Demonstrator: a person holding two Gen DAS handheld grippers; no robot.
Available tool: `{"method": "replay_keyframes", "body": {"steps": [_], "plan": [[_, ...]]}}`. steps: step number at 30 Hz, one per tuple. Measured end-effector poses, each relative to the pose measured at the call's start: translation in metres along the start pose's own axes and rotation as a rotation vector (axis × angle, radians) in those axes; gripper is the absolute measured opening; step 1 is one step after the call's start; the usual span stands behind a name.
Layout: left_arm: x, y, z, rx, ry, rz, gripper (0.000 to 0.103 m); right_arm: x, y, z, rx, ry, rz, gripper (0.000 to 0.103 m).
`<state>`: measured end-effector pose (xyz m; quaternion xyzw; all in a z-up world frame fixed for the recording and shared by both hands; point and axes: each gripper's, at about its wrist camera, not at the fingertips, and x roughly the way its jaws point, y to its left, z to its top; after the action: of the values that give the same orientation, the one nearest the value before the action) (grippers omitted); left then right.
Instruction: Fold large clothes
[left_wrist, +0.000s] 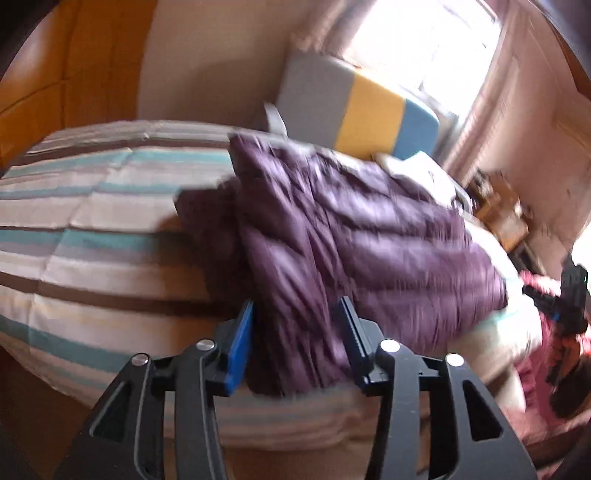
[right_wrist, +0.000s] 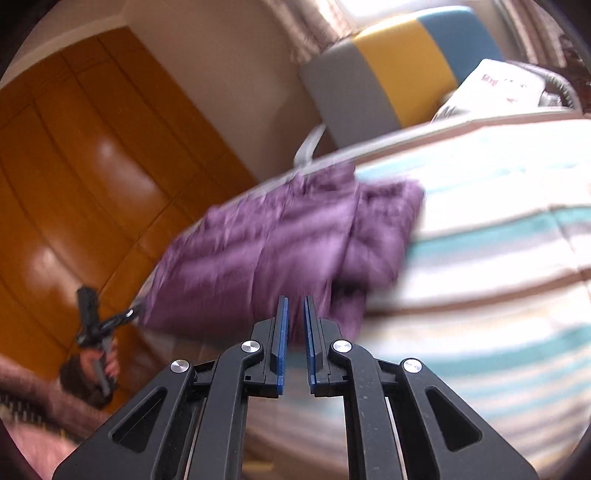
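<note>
A purple quilted jacket (left_wrist: 369, 236) lies in a thick fold on the striped bed cover (left_wrist: 92, 229). In the left wrist view its near corner fills the gap between the blue pads of my left gripper (left_wrist: 298, 301), which is shut on it. In the right wrist view the jacket (right_wrist: 277, 243) is blurred, and its near edge sits between the tips of my right gripper (right_wrist: 295, 298). Those jaws stand a narrow slit apart, shut on that edge. Each view shows the other gripper small at the jacket's far side: the right gripper (left_wrist: 532, 290) and the left gripper (right_wrist: 127, 315).
A grey, yellow and blue cushion (left_wrist: 369, 114) leans at the head of the bed (right_wrist: 498, 258), with a white pillow (right_wrist: 498, 85) beside it. An orange wooden wardrobe (right_wrist: 92, 166) stands past the bed. A person in pink (left_wrist: 554, 350) holds the grippers.
</note>
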<state>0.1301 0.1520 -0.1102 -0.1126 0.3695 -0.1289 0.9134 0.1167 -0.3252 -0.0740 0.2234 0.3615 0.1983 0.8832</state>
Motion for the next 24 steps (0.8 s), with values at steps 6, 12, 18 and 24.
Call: {"method": "replay_keyframes", "body": {"steps": [6, 12, 18, 24], "plan": [[0.010, -0.002, 0.041, 0.004, -0.063, 0.075, 0.075, 0.055, 0.007, 0.049, -0.027, -0.010, -0.065, 0.058], [0.046, -0.018, 0.075, 0.041, -0.038, 0.130, 0.075, 0.110, 0.014, 0.087, -0.045, 0.031, -0.145, 0.058], [0.083, -0.043, 0.093, 0.133, 0.020, 0.199, 0.084, 0.142, 0.014, 0.104, -0.068, 0.084, -0.225, 0.058], [0.121, -0.056, 0.085, 0.221, 0.094, 0.272, 0.053, 0.166, 0.016, 0.090, -0.147, 0.166, -0.290, 0.009]]}}
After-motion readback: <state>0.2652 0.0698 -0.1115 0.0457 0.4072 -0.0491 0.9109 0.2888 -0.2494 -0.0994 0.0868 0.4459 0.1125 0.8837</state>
